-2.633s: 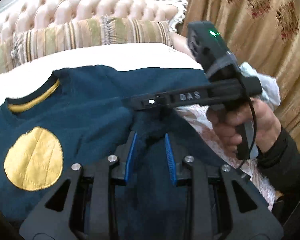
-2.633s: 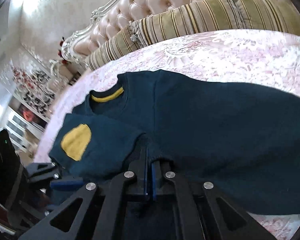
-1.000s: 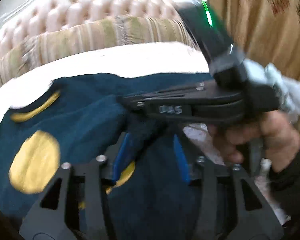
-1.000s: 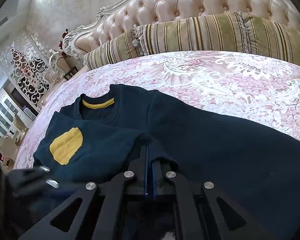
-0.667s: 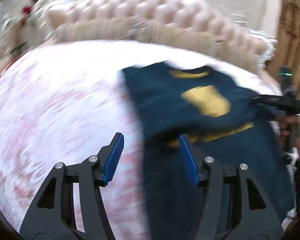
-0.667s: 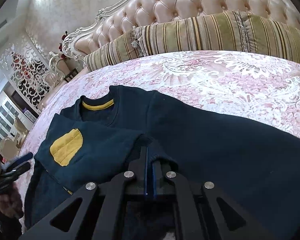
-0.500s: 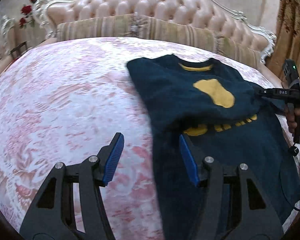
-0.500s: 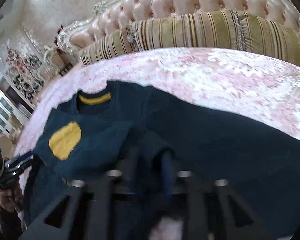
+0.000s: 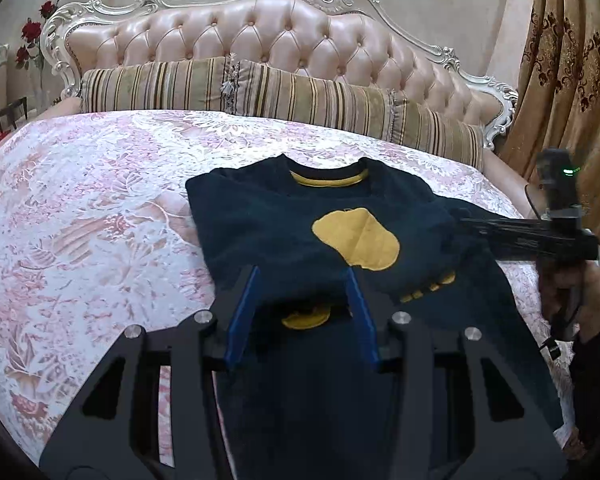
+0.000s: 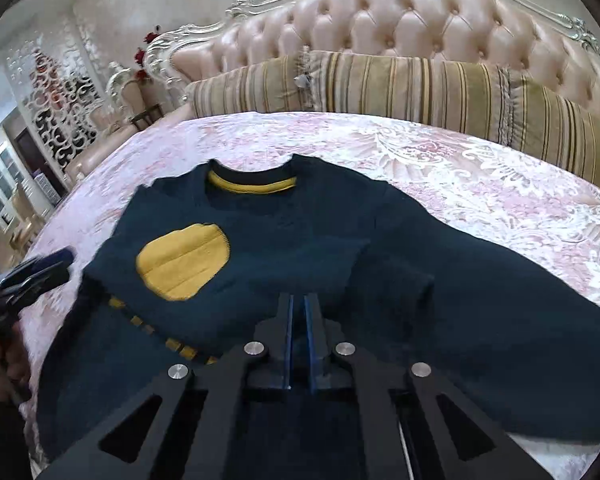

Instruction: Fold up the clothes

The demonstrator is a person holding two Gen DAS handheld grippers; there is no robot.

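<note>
Tongs (image 9: 302, 312) over soft navy sweater (image 9: 268, 224)

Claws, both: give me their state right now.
Left claw: open, holding nothing, above the navy sweater.
Right claw: almost shut, a narrow gap; whether it pinches sweater fabric cannot be told.

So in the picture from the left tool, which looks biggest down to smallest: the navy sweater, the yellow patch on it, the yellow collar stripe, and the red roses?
As they appear in the left wrist view:
1. Navy sweater
2. Yellow patch
3. Yellow collar stripe
4. Red roses, though they are far back, so their small look is partly distance.
</note>
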